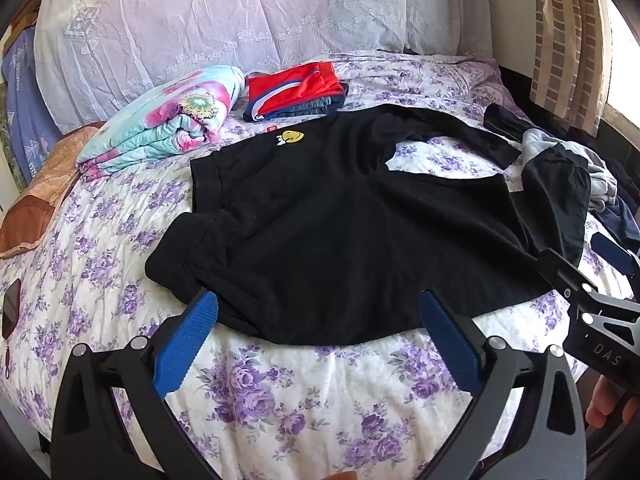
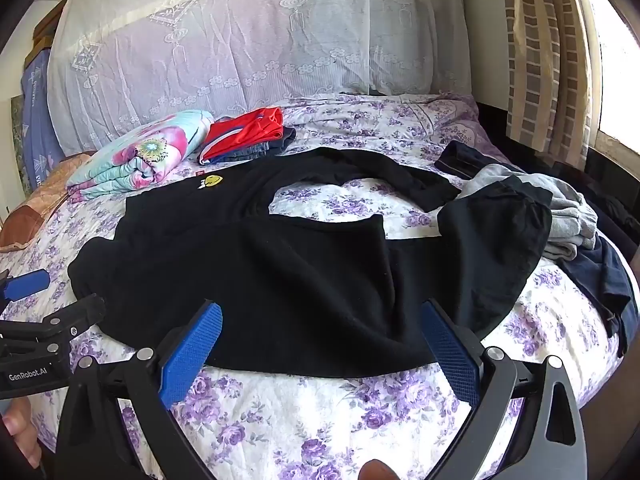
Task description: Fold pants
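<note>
Black pants [image 1: 340, 224] with a small yellow smiley patch [image 1: 291, 136] lie spread across the floral bedspread [image 1: 304, 400], waistband to the left, legs running right. They also show in the right wrist view [image 2: 288, 280]. My left gripper [image 1: 318, 312] is open, its blue fingers [image 1: 188, 344] just at the pants' near edge, holding nothing. My right gripper [image 2: 320, 320] is open over the near edge further right, empty. The right gripper's side shows in the left wrist view [image 1: 600, 304].
A folded floral quilt [image 1: 172, 120] and a stack of folded red and denim clothes [image 1: 296, 90] lie behind the pants. A heap of grey and dark clothes [image 2: 560, 216] sits at the right. A phone [image 1: 10, 308] lies at the left edge.
</note>
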Demonstrator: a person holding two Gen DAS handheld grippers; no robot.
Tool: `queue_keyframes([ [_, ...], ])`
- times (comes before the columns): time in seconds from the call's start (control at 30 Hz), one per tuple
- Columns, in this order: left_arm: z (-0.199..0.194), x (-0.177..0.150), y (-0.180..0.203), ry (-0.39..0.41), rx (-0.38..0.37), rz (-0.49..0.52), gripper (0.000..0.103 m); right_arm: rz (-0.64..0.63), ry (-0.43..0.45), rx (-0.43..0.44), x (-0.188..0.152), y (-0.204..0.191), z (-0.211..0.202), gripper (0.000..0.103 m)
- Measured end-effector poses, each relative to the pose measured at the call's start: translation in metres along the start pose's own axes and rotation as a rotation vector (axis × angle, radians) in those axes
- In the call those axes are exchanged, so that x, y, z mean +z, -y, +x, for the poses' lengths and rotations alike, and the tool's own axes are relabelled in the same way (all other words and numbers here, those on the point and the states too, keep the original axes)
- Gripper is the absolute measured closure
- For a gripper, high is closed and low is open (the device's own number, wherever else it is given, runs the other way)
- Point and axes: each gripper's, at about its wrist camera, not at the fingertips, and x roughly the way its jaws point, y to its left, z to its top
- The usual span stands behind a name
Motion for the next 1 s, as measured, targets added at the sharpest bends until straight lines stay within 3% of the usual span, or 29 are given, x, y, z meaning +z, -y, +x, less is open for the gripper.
queue_keyframes([
  [1.0, -0.0011, -0.0008, 0.0019, -0.002, -0.016, 0.014, 0.004, -0.003, 0.000, -0.009, -0.0034, -0.0024, -0.0024, 0.003],
])
